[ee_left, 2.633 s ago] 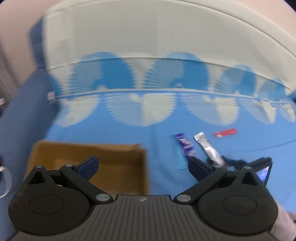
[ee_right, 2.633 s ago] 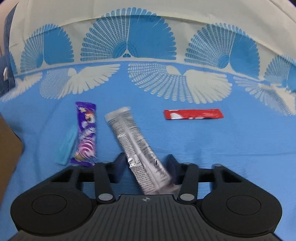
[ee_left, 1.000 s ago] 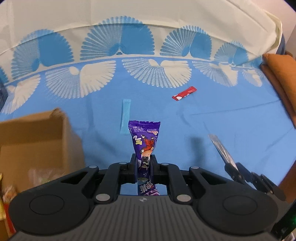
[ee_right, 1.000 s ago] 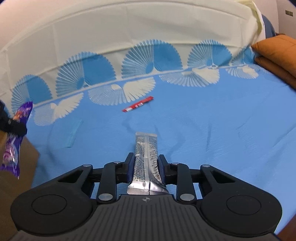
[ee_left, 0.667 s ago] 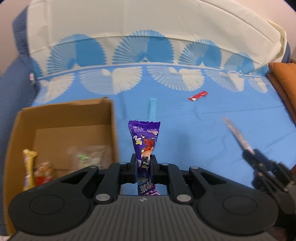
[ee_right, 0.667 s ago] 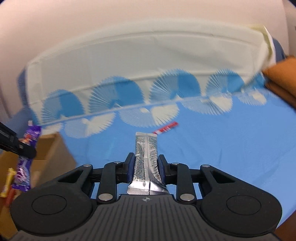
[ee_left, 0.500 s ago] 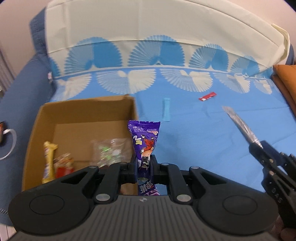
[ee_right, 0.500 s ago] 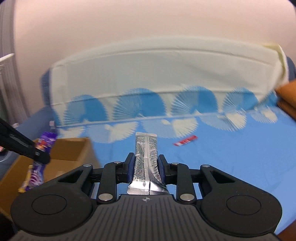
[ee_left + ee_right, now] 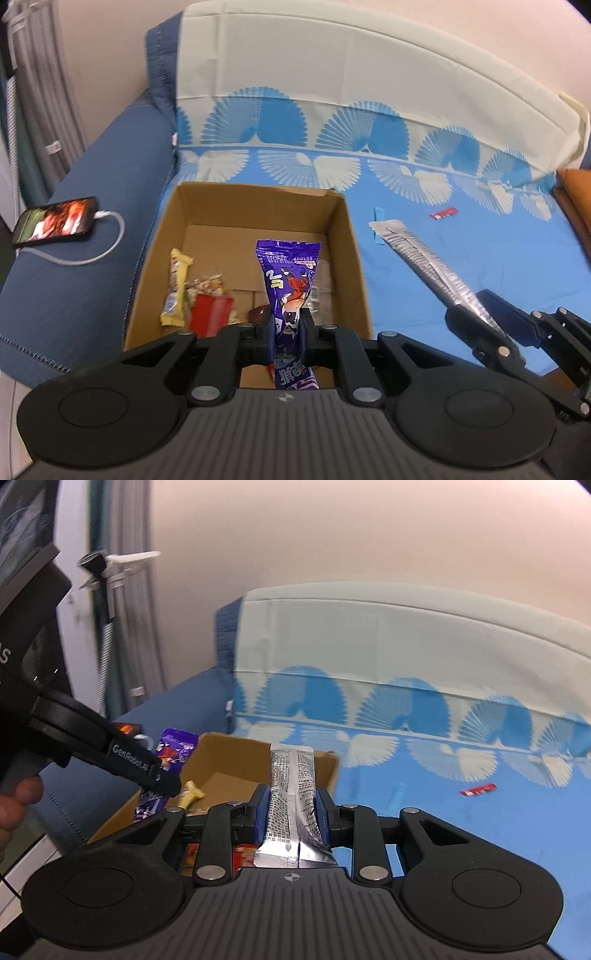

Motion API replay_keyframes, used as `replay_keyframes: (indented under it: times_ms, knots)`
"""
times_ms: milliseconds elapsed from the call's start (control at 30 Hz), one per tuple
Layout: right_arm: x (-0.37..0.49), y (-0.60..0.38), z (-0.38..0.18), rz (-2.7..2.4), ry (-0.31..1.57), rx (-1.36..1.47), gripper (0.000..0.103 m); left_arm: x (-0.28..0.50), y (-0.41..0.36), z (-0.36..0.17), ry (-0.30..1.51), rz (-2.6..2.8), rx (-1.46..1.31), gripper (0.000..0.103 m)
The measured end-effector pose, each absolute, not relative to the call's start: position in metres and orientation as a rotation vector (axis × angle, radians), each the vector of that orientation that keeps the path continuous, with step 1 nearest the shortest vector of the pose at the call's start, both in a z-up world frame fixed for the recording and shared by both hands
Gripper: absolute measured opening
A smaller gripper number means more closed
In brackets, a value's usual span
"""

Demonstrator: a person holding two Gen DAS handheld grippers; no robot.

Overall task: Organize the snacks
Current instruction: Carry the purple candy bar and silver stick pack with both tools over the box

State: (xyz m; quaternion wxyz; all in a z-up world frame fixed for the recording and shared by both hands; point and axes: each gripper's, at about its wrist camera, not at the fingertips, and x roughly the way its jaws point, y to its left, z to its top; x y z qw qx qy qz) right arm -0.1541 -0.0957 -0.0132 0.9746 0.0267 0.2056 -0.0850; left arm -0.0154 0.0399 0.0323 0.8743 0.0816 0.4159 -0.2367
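My left gripper (image 9: 288, 325) is shut on a purple snack packet (image 9: 290, 275), which hangs over the open cardboard box (image 9: 351, 236) on the blue sofa cover. Inside the box lie a yellow bar (image 9: 176, 286), a red packet (image 9: 210, 319) and other wrapped snacks. My right gripper (image 9: 290, 812) is shut on a long silver packet (image 9: 291, 794); in the left wrist view that silver packet (image 9: 421, 264) is held just right of the box. A red sachet (image 9: 443, 213) and a light blue strip (image 9: 378, 214) lie on the cover to the right.
A phone (image 9: 55, 220) on a white cable rests on the dark blue sofa arm left of the box. An orange cushion (image 9: 574, 192) sits at the far right. A person's hand (image 9: 14, 805) holds the left gripper's handle.
Both grippers swung left and rose, carrying their packets from above the open cover to the box. The purple packet now hangs over the box interior, the silver one beside its right wall.
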Motion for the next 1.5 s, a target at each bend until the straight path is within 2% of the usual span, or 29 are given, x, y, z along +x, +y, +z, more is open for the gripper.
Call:
replay_keyframes:
  times_ms: [333, 733, 1500]
  knots:
    - [-0.141, -0.055, -0.007, -0.13, 0.445, -0.017, 0.029, -0.009, 0.079, 0.033, 0.863, -0.484, 0.106, 0.013]
    - [-0.111, -0.051, -0.017, -0.111, 0.502, -0.033, 0.029, 0.022, 0.087, 0.02, 0.891, -0.451, 0.096, 0.013]
    - [-0.026, -0.069, -0.066, -0.094, 0.637, 0.007, 0.029, 0.108, 0.063, -0.051, 1.02, -0.399, 0.149, 0.013]
